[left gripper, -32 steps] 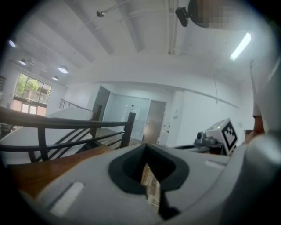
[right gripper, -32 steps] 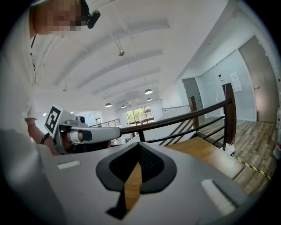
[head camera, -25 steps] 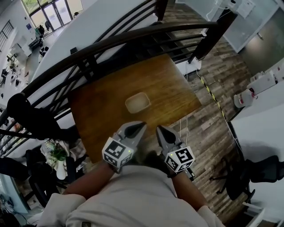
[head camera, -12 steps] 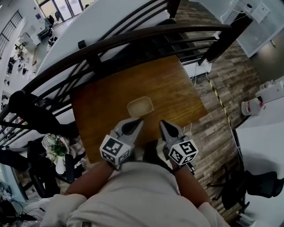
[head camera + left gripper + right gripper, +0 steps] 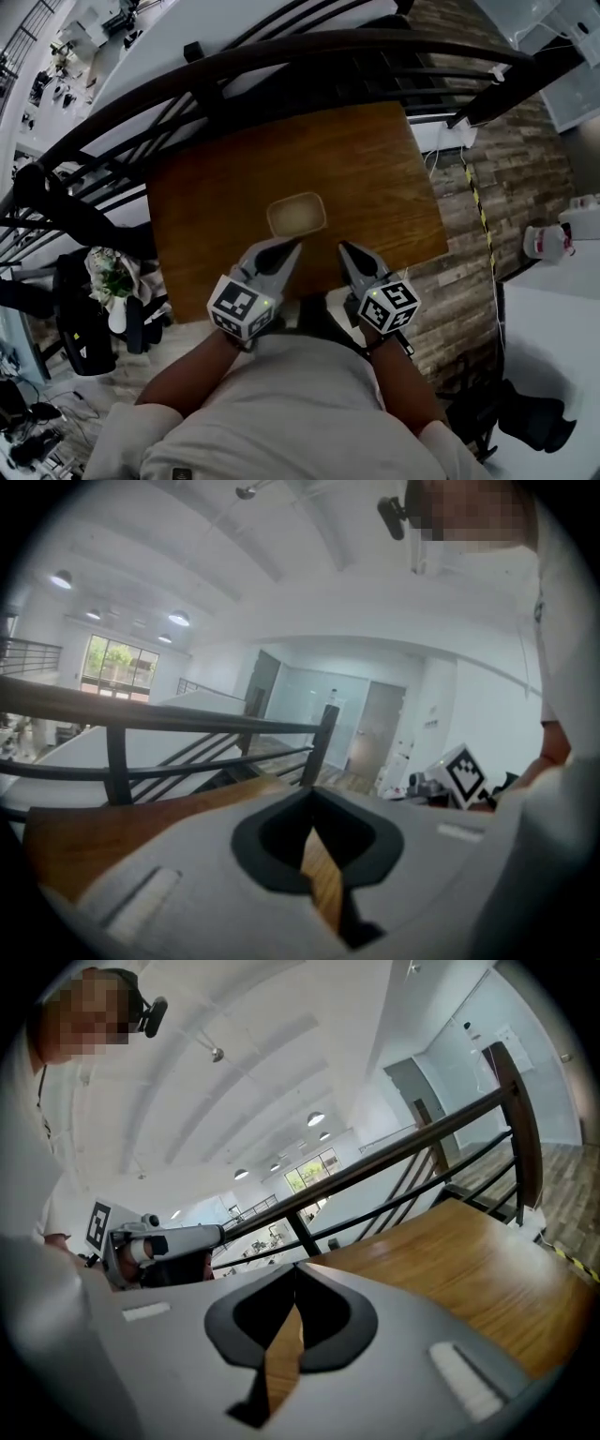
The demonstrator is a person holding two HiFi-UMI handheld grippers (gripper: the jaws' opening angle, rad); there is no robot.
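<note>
While both grippers hover over the near edge of the table, the tray lies on the wood just ahead of them, near the table's middle. Left gripper: jaws closed tip to tip, nothing between them; the tip points at the tray's near rim, near but apart. Right gripper: jaws likewise closed and empty; the tip sits right of the tray and farther from it. The tray's long axis runs left to right, across the line of both grippers. Neither gripper view shows the tray, only tabletop and the railing beyond the closed tips
</note>
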